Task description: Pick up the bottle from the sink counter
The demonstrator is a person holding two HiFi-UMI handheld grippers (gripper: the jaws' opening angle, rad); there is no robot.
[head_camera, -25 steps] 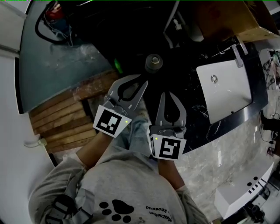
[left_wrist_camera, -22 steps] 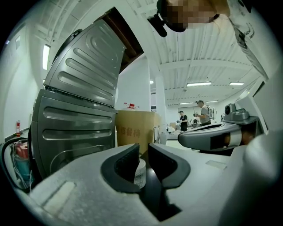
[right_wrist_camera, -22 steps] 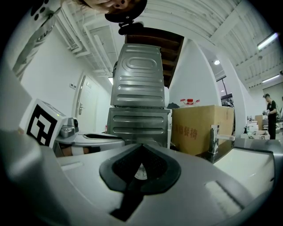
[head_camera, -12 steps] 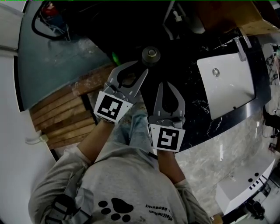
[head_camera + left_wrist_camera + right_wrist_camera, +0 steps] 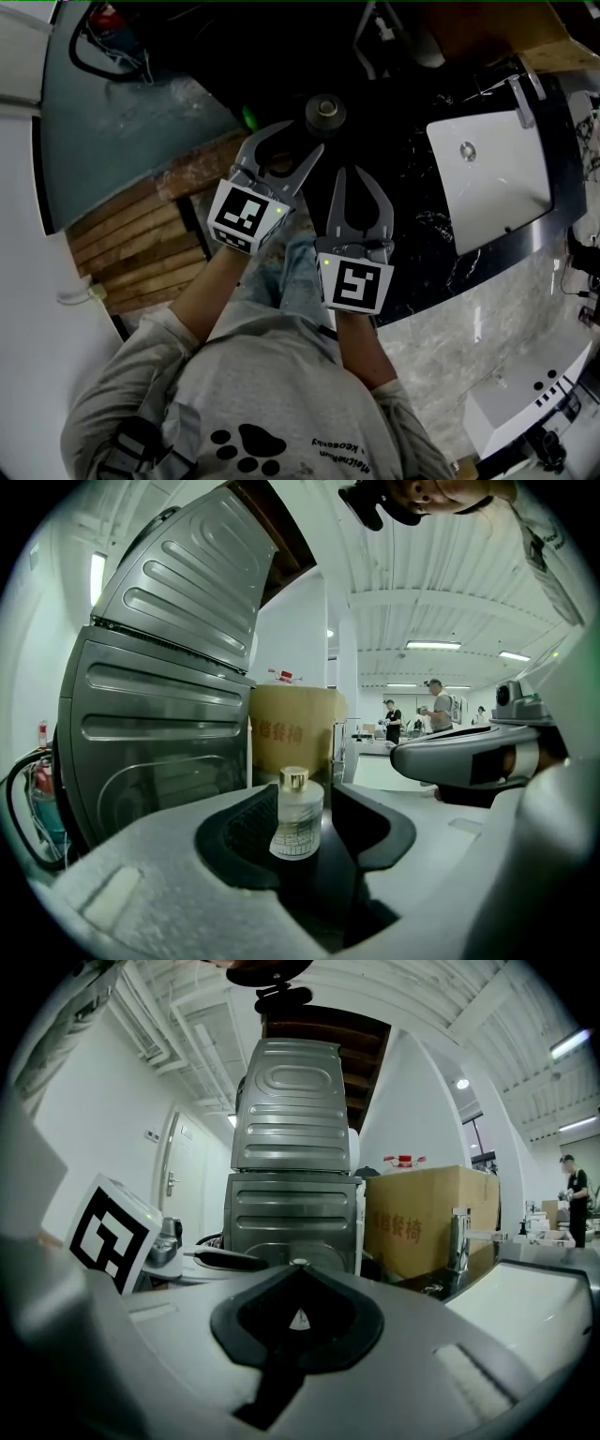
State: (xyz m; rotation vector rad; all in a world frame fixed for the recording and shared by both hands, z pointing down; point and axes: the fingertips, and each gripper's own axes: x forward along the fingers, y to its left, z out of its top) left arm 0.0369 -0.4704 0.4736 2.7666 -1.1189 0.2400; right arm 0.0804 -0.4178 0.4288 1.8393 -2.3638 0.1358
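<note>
One bottle point(image 5: 298, 815) on black marble counter point(image 5: 419, 228) between opening left gripper point(image 5: 307, 137) jaws; right gripper point(image 5: 349, 174) closed; sink point(image 5: 489, 178) nearby.

Dim, murky head view; brighter gripper views, fisheye-bent at edges.

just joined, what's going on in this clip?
A person holds a gripper in each hand over the black counter, beside the white sink. The left gripper is at a small glass bottle with a gold cap, which stands upright on the counter. Its jaws are opening, with the bottle between the tips but not gripped. The right gripper hangs alongside, jaws together and empty. The bottle is not yet lifted.
</note>
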